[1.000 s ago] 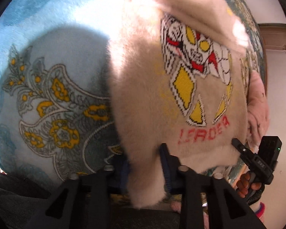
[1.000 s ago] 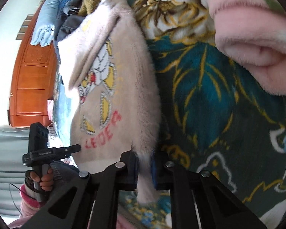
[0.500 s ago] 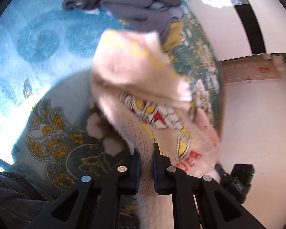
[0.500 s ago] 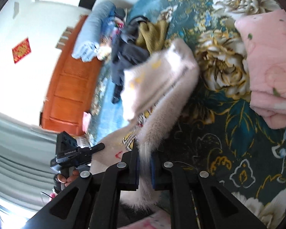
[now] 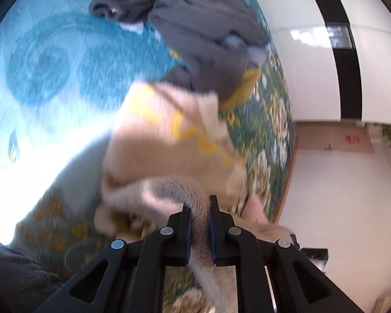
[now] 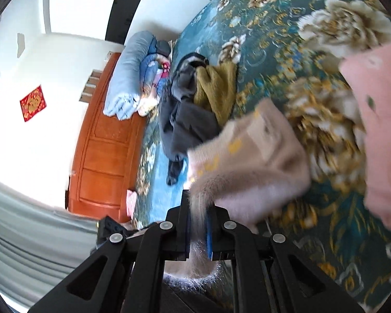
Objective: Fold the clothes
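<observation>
The left gripper point(image 5: 198, 208) and the right gripper point(image 6: 197, 208) are each clamped tight on an edge of the beige fluffy sweater point(image 5: 169, 140), held doubled over above the floral bedspread point(image 6: 273, 39), near the dark clothes heap point(image 5: 203, 31). Blur hides the fold line; it looks mid-fold, so the next move calls for laying it flat with edges aligned
</observation>
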{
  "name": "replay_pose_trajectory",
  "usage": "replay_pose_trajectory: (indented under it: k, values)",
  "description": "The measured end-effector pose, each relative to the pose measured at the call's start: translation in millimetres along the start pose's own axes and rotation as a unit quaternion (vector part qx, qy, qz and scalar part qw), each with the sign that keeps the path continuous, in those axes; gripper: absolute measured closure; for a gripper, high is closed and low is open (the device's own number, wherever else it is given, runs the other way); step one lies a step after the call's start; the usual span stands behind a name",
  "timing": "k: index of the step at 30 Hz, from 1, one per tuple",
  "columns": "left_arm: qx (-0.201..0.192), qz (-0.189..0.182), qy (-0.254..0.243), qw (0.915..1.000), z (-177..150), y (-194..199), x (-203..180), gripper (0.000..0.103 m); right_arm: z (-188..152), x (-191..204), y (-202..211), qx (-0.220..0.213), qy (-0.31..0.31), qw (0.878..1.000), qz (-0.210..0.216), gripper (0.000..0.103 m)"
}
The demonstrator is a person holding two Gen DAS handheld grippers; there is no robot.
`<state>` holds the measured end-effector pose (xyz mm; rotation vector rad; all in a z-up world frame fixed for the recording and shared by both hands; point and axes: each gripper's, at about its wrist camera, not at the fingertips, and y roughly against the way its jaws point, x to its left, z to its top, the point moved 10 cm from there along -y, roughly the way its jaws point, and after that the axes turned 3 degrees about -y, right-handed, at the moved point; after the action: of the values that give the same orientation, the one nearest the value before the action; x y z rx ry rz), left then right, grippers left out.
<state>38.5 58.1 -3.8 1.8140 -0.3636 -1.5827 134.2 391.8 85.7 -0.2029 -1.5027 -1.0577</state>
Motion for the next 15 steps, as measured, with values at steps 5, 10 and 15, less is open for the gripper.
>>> replay_pose_trajectory:
  k: [5, 10, 15]
  values:
    - [-0.032, -0.046, 0.053, 0.997, 34, -35, 30, 0.091, 43, -7, -43, 0.003, -0.034, 0.999, -0.003, 0.094]
    - [-0.047, -0.071, 0.066, 0.9942, 47, -49, 51, 0.085, 65, -19, -74, 0.004, -0.052, 0.998, -0.027, 0.093]
    - [-0.05, -0.079, 0.049, 0.9944, 56, -53, 48, 0.065, 80, -37, -91, -0.003, -0.08, 0.995, -0.051, 0.09]
